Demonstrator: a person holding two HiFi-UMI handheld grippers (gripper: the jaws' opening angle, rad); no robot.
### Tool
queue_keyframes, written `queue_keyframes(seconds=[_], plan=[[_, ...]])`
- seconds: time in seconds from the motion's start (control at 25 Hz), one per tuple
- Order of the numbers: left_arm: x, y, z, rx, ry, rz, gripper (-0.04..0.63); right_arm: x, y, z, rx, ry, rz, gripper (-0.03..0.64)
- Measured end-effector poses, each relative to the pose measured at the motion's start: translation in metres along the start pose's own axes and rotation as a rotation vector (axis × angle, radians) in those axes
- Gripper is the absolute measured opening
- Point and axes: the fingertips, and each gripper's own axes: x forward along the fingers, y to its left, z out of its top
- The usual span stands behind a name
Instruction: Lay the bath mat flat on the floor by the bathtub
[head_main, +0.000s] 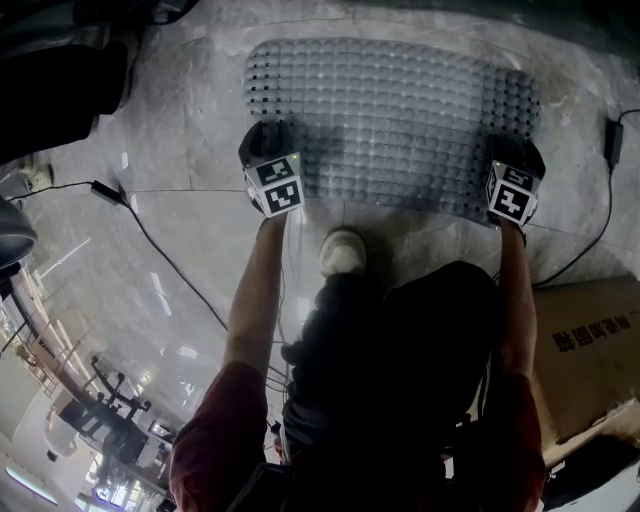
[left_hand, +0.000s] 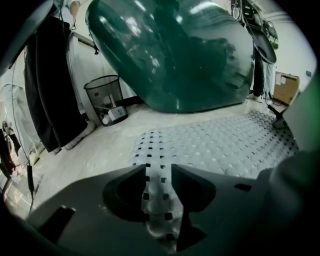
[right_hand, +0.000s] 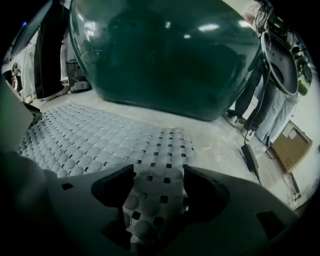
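The bath mat (head_main: 390, 120) lies spread across the upper middle of the head view, long axis left to right on the floor (head_main: 180, 260) beside the dark bathtub (left_hand: 175, 55). It stretches away ahead of both claws. The left claw (head_main: 268, 140) at its lower-left corner and the right claw (head_main: 514, 152) at its lower-right both stand released, with the pale grey, bumpy, square-holed edge loose between their jaws.

head view looks steeply down, both gripper views low, facing bathtub (left_hand: 175, 55), sharing mat (head_main: 390, 120)
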Motion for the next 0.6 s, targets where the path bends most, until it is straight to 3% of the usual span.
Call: queue_keyframes(seconds=[0.32,0.6], plan=[[-0.006,-0.011,0.007,0.008,-0.022,-0.025,0.158,-0.006,0.001,0.003,0.041,-0.027,0.009,0.307],[-0.017,-0.028,0.038,-0.017,-0.078,-0.067,0.158,-0.022,0.013,0.03,0.077,-0.105,0.04,0.307]])
